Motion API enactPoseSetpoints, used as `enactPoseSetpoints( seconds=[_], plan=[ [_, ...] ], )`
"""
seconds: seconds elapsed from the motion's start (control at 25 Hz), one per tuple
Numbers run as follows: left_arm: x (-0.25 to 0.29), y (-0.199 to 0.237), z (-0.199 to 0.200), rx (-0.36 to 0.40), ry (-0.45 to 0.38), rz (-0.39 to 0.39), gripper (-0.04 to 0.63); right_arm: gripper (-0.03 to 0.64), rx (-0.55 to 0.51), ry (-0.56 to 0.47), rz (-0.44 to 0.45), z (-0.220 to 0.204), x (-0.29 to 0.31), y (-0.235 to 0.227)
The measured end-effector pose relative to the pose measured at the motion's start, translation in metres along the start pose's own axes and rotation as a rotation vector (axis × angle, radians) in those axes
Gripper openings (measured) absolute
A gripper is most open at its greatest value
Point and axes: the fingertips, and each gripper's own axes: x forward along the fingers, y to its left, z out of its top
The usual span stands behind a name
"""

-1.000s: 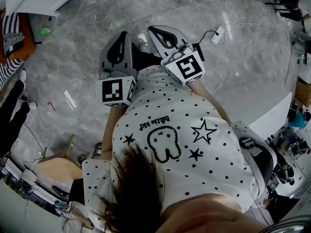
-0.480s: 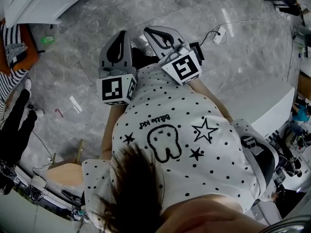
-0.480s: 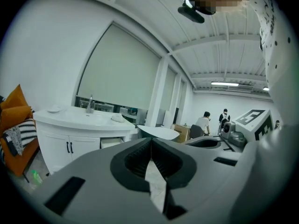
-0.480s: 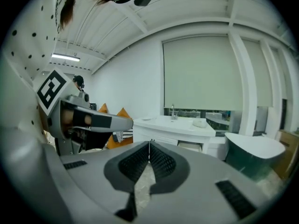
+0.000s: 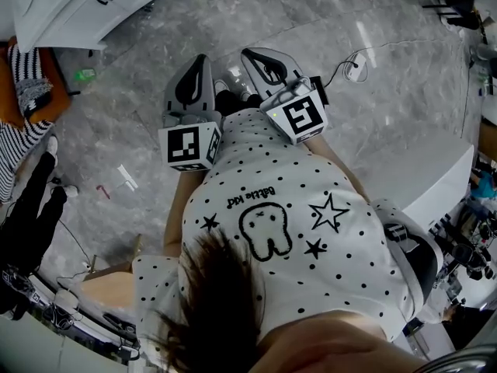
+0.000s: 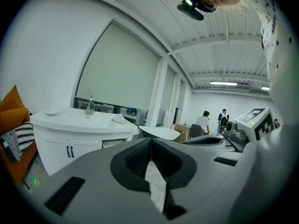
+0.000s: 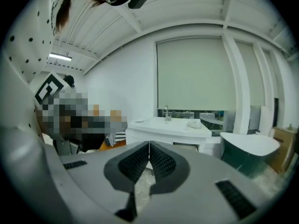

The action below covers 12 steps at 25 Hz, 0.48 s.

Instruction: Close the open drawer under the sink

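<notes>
White sink cabinet (image 6: 56,149) stands far left across the marble floor (image 5: 373,115), well apart from both tongs. The drawer (image 6: 114,143) sits under its top, right of the two doors. It looks ajar, its front running level. Left tongs (image 6: 151,141) and right tongs (image 7: 149,146) are pressed together, empty. Left tongs likely nearer.

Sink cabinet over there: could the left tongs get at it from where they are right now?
Probably not yet. The left tongs are shut and empty, and the sink cabinet stands some way ahead across the floor. Nothing seems to block the way; the person would just need to step closer.
</notes>
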Motion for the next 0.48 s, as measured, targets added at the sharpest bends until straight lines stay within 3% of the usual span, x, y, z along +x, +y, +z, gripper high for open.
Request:
enactPoseSetpoints(
  seconds=[0.48],
  plan=[
    [-0.005, 0.027, -0.007, -0.020, 0.039, 0.021, 0.006, 0.015, 0.012, 0.042, 0.010, -0.002, 0.024, 0.009]
  ],
)
